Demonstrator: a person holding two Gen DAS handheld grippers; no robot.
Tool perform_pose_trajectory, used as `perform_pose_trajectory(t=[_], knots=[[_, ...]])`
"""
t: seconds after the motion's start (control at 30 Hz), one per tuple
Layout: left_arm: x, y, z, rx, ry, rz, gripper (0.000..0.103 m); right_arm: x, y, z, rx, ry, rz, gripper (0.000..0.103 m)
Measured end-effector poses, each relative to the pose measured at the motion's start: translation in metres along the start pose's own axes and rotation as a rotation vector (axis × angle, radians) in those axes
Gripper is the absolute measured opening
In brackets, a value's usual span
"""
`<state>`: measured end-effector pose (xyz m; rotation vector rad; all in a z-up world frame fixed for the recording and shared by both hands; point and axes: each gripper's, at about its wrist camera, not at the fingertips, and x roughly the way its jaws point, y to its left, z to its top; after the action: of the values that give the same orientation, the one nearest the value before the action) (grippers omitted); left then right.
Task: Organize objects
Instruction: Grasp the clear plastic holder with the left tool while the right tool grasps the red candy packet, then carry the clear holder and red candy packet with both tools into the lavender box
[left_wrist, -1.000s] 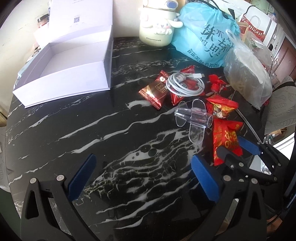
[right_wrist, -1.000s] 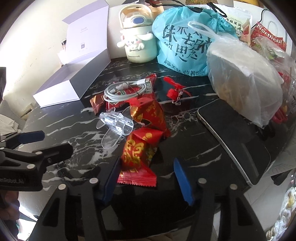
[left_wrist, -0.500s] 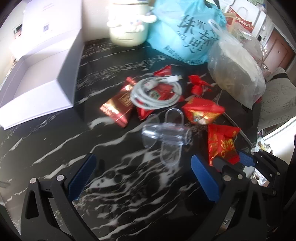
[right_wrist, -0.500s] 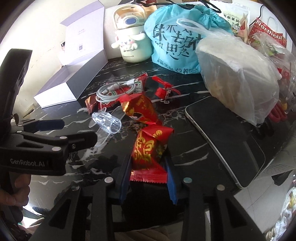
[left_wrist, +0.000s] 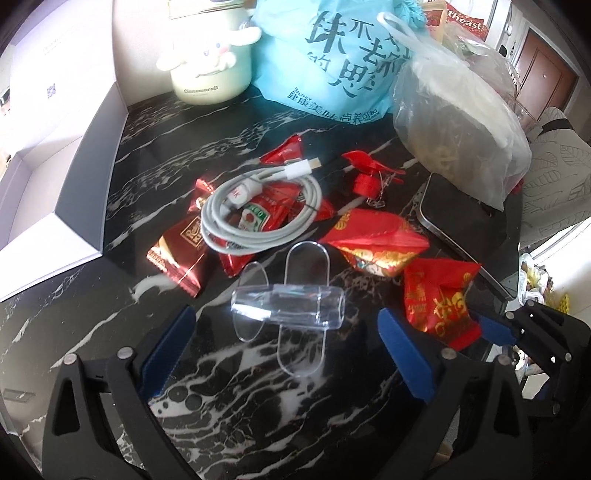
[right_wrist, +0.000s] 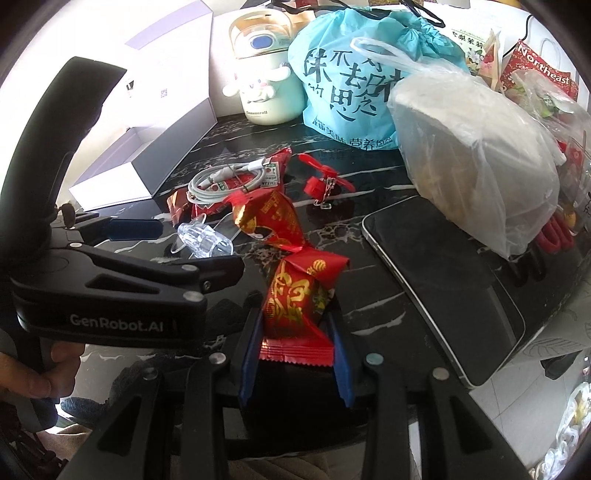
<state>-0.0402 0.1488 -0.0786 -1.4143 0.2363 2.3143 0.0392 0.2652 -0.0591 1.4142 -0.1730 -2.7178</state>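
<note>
A clear plastic piece (left_wrist: 288, 306) lies on the black marble table (left_wrist: 110, 310), between the blue pads of my open left gripper (left_wrist: 286, 350), which does not touch it. My right gripper (right_wrist: 295, 332) is shut on the lower end of a red and gold snack packet (right_wrist: 295, 299), whose top sticks up. That same packet (left_wrist: 439, 299) shows at the right of the left wrist view. A second red packet (left_wrist: 376, 240), a coiled white cable (left_wrist: 258, 210) on red sachets (left_wrist: 177, 254) and a small red fan charm (left_wrist: 369, 177) lie beyond.
An open white box (left_wrist: 55, 184) stands at the left. A cream cartoon mug (left_wrist: 210, 66), a blue bag (left_wrist: 332, 55) and a clear plastic bag (left_wrist: 461, 129) line the back. A black phone (right_wrist: 443, 280) lies at the right. A hand (right_wrist: 33, 376) holds the left gripper's handle.
My left gripper has moved forward until its pads flank the clear plastic piece. My right gripper has shut on the red snack packet and tipped it up.
</note>
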Motion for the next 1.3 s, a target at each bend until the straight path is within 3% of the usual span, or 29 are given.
perform_pose_trajectory(t=[0.23,0.37,0.63,0.97,1.3], knots=[[0.002,0.003,0.000,-0.004,-0.018,-0.006,0.076,-0.001,-0.004,0.001,0.003,-0.002,-0.008,0.035],[-0.001,0.002,0.000,0.008,-0.032,-0.009,0.058,-0.001,-0.004,0.000,0.008,-0.009,-0.020,0.035],[-0.013,0.006,-0.004,-0.012,-0.054,-0.045,0.057,-0.007,0.000,0.000,0.002,-0.035,-0.036,0.034],[-0.041,0.021,-0.017,-0.055,-0.100,-0.005,0.057,-0.016,0.018,-0.002,-0.026,-0.066,0.009,0.033],[-0.068,0.062,-0.040,-0.148,-0.132,0.055,0.057,-0.021,0.055,0.000,-0.084,-0.088,0.077,0.032]])
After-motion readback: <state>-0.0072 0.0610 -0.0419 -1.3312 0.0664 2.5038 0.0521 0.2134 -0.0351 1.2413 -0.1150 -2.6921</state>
